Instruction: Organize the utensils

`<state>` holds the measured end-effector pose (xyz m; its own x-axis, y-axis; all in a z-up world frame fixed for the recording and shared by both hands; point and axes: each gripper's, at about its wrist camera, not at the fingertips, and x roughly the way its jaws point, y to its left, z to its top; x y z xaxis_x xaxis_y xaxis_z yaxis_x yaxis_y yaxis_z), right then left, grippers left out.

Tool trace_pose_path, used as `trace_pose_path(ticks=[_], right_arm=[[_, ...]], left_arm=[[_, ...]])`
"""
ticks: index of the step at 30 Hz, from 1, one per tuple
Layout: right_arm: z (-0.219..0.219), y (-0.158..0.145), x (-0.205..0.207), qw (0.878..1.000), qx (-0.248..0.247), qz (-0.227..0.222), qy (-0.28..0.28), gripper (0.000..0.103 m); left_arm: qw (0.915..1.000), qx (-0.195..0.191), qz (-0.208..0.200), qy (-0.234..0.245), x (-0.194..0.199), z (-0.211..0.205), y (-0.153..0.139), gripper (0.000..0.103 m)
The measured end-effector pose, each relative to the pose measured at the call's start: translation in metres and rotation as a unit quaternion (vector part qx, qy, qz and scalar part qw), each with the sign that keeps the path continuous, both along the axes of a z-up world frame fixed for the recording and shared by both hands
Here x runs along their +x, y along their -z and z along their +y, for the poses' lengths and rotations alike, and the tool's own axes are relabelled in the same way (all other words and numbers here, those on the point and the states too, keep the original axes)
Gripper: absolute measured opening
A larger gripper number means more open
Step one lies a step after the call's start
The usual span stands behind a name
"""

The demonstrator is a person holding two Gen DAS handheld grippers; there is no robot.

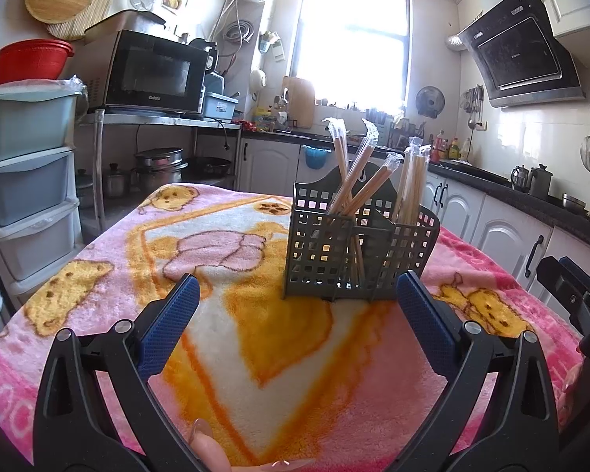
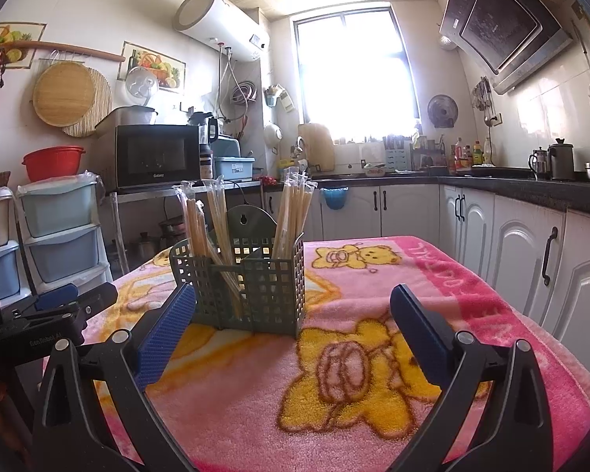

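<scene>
The grey perforated plastic utensil caddy [image 1: 358, 244] stands on the pink blanket-covered worktop [image 2: 393, 354], holding the plastic-wrapped wooden chopsticks [image 2: 291, 212]. Left gripper [image 1: 299, 306] and right gripper [image 2: 291, 318] hover before the caddy, fingers spread and empty. Sorting looks done; next likely calls for withdrawal.

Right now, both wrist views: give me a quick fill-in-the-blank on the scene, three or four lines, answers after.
1. The wrapped chopsticks stand in a grey ___ caddy.
2. The caddy rests on a pink ___ with bear prints.
3. The left gripper and right gripper both have their jaws ___.
4. Neither gripper holds ___.

Missing words: perforated; blanket; open; anything
</scene>
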<state>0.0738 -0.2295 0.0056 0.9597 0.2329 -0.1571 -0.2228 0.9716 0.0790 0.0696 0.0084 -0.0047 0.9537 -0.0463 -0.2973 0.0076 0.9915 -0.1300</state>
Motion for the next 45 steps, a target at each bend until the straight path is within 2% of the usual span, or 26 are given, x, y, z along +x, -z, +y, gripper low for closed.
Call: trace_pose_path(ticks=[45], right_arm=[[-0.0037,0.0028,0.0000,1.000,-0.005,0.000,-0.001,0.097]], left_arm=[[1.0000,0.002,0.003,-0.001,0.0009,-0.0035,-0.0010,0.093]])
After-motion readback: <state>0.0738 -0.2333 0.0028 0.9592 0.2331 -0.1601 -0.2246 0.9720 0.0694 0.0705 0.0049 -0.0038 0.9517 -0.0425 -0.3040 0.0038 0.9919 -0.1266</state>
